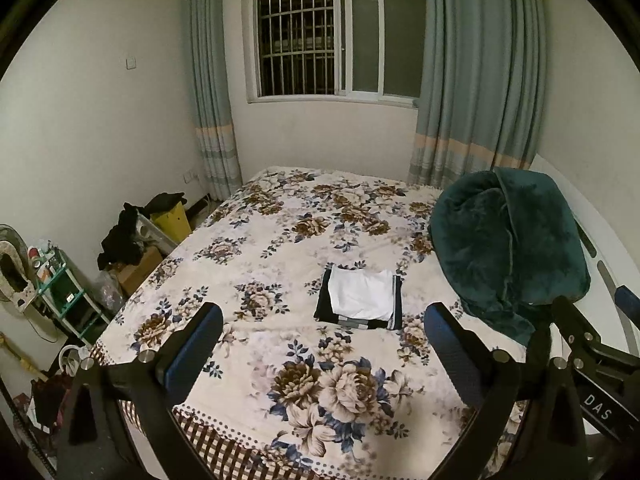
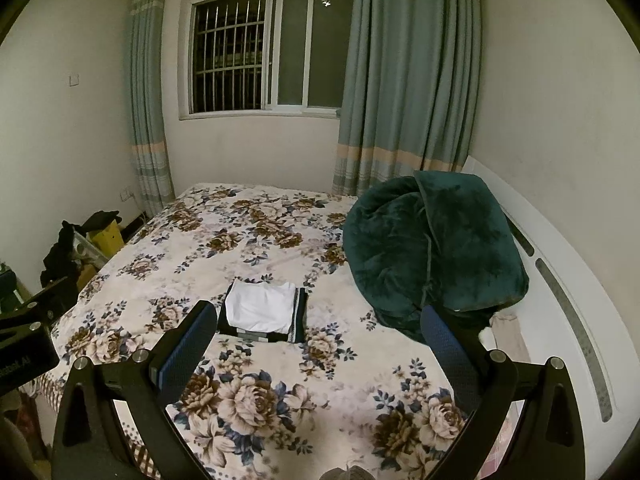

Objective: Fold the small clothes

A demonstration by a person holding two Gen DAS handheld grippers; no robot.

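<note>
At the far left, clutter [image 1: 132, 236] is piled on the floor against the wall, too dark to make out piece by piece. The left gripper [image 1: 324, 344] hangs over the near end of the bed [image 1: 248, 240], its jaws spread wide with nothing between them. Beyond it, near the middle of the flowered bedspread, lies the folded stack of small clothes [image 1: 360, 300]: a white piece on top of a dark one, flat, long axis running across the bed from left to right, a grey-banded edge toward the cameras. What the dark garment is cannot be told. The right gripper [image 2: 320, 344] is likewise wide open and empty, well short of the stack. On the right a dark green blanket [image 2: 432, 252] is heaped, hiding the headboard [image 2: 568, 320] in part.
</note>
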